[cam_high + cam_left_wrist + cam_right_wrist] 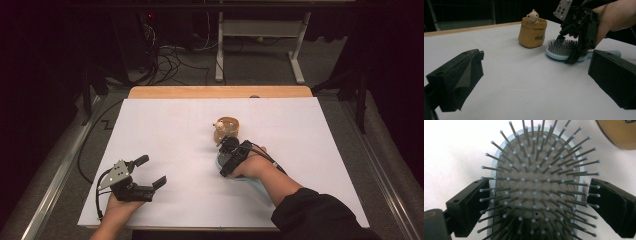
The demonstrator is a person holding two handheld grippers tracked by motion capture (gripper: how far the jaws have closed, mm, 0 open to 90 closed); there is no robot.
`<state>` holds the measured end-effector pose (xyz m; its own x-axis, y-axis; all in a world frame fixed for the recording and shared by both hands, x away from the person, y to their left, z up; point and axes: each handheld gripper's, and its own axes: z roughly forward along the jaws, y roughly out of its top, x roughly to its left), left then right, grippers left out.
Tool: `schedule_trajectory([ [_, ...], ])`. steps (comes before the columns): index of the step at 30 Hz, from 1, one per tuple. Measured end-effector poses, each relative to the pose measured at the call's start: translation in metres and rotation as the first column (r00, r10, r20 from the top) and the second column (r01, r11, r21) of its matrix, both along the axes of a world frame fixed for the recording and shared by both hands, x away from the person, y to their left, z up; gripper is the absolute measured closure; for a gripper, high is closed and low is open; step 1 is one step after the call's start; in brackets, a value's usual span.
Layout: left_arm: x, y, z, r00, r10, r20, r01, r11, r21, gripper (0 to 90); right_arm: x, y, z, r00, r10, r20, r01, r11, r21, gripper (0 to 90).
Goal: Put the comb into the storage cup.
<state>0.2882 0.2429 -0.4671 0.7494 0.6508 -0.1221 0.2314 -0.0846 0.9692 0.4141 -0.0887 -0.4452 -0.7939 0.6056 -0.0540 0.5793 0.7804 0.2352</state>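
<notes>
A light blue hairbrush (219, 160) with grey bristles (536, 190) lies bristles-up on the white table sheet (190, 130). My right gripper (231, 152) is lowered over the brush head (561, 48), open, with one black jaw on each side of the rim and a narrow gap showing at the right jaw. Just beyond the brush stands a small yellow pouch (227, 129) with a cream toy figure at its rim (532, 16). My left gripper (151, 170) rests near the front left of the table, open, with nothing between its jaws.
The sheet covers a wooden table whose bare edge (220, 92) shows at the back. Dark floor with cables (170, 60) and a white desk frame (260, 45) lie beyond. A metal rail (55, 175) runs along the left side.
</notes>
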Motion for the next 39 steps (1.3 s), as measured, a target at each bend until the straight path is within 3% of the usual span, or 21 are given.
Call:
schedule_trajectory([
  [19, -0.0002, -0.0001, -0.0003, 1.0000, 0.003, -0.002, -0.003, 1.0000, -0.007, 0.9, -0.0009, 0.0025, 0.0028, 0.9999, -0.003, -0.017, 0.003, 1.0000, -0.003, 18.4],
  [39, -0.0008, -0.0002, 0.0000, 1.0000, 0.005, 0.000, -0.005, 1.0000, -0.008, 0.9, 0.0010, 0.0054, 0.0030, 0.9992, -0.022, -0.032, 0.021, 0.9995, -0.024, 19.8],
])
